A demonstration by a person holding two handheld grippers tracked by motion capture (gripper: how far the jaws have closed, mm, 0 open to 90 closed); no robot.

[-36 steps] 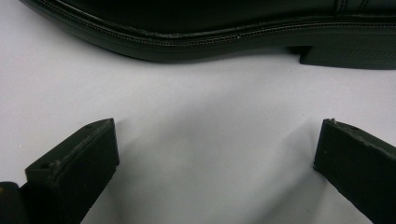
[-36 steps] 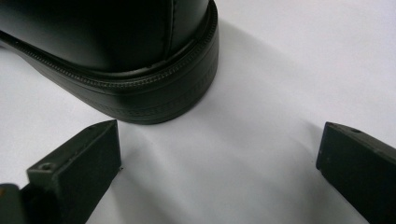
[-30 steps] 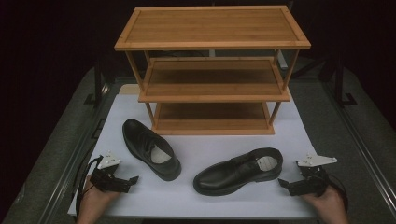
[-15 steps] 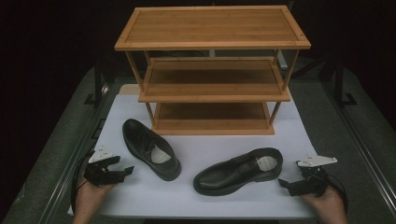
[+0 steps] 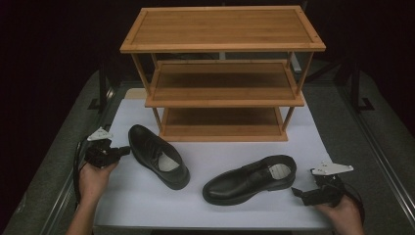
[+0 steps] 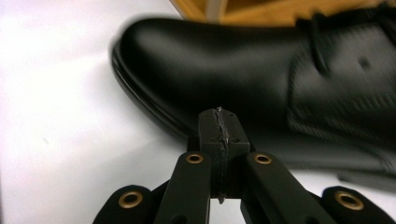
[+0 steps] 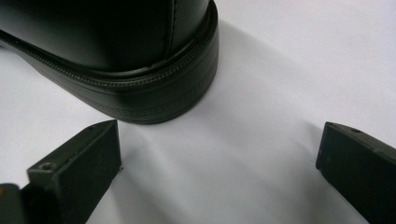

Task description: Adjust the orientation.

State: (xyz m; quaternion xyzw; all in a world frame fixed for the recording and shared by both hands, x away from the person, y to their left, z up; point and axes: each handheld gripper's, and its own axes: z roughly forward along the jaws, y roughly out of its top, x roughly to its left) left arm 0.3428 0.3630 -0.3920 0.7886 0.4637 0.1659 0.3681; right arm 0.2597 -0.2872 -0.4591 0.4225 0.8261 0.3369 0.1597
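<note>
The left hand-held gripper (image 5: pixel 111 153) has risen from the counter's near-left corner and now sits just beside the toe of the left-hand black dress shoe (image 5: pixel 158 155), jaws pressed together on nothing, as the left gripper view confirms. The right hand-held gripper (image 5: pixel 313 192) holds its place near the heel of the second dress shoe (image 5: pixel 250 179), jaws wide apart and empty. Both shoes lie on the white sheet (image 5: pixel 235 205) covering the counter, in front of a bare three-tier bamboo shoe rack (image 5: pixel 221 73). The polished leather looks smooth and likely slick, the stitched sole rim stiff; the heel collar or the sole's edge probably offers the surest hold, and each shoe seems moderately light. The pale insole label is too small to read.
</note>
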